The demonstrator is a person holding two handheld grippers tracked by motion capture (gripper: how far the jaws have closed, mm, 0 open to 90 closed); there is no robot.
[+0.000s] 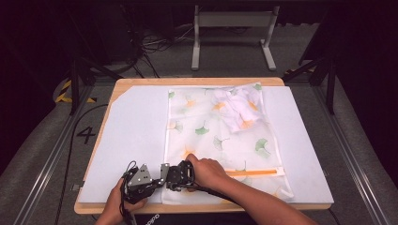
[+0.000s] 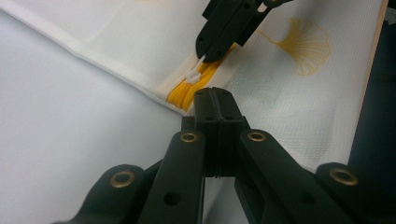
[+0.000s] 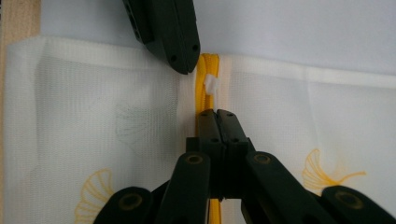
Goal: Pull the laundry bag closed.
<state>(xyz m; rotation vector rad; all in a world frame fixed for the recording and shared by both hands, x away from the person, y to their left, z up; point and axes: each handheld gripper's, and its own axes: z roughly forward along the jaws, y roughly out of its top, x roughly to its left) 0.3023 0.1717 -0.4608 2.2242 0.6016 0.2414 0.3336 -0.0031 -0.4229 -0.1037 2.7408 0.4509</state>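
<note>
A white mesh bag (image 1: 211,136) printed with ginkgo leaves lies flat on the white mat (image 1: 131,136). Its yellow zipper (image 1: 253,172) runs along the near end, and a bundle of cloth (image 1: 237,110) sits inside at the far end. Both grippers meet at the zipper's left end. My left gripper (image 2: 215,93) is shut, its tips on the bag's hem beside the zipper (image 2: 184,91). My right gripper (image 3: 217,114) is shut over the zipper (image 3: 205,70), just behind the white zipper pull (image 3: 212,84). I cannot tell whether either one pinches fabric.
The mat covers a wooden table (image 1: 197,81) whose front edge lies just under the hands. Bare mat stretches left of the bag. A metal frame (image 1: 232,21) and cables lie on the floor beyond the table.
</note>
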